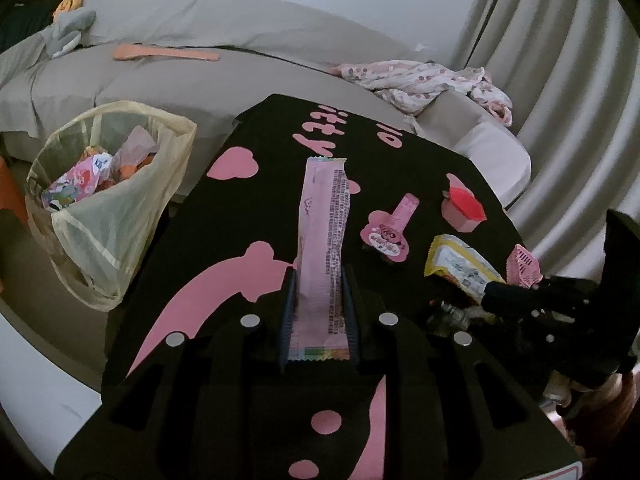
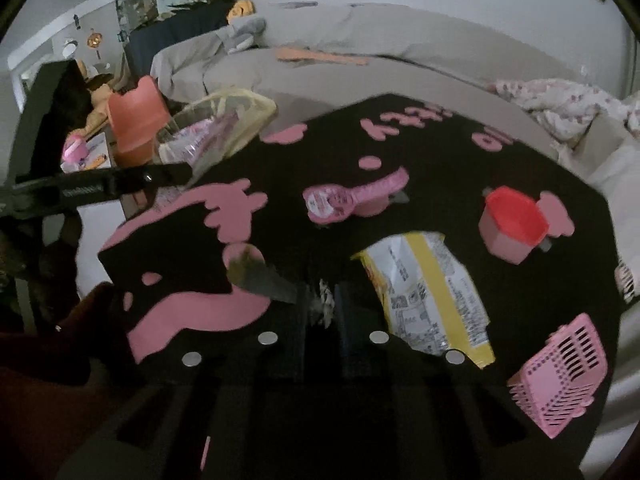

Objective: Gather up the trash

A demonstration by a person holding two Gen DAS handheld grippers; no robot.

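My left gripper (image 1: 318,280) is shut on a long pink wrapper (image 1: 326,232) that sticks out forward over the black table with pink shapes (image 1: 240,216). My right gripper (image 2: 320,300) is shut on a small crumpled silvery wrapper (image 2: 325,302) just above the table. A yellow and white snack wrapper (image 2: 432,296) lies just right of it; it also shows in the left wrist view (image 1: 460,268). A pink guitar-shaped packet (image 2: 352,198) lies farther back. The yellow mesh trash bag (image 1: 108,200), holding several wrappers, stands left of the table.
A pink cup with a red lid (image 2: 512,224) and a pink slotted basket (image 2: 560,376) sit on the table's right side. A grey sofa (image 1: 200,76) with a floral cloth (image 1: 424,80) runs behind. An orange stool (image 2: 136,120) stands at the left.
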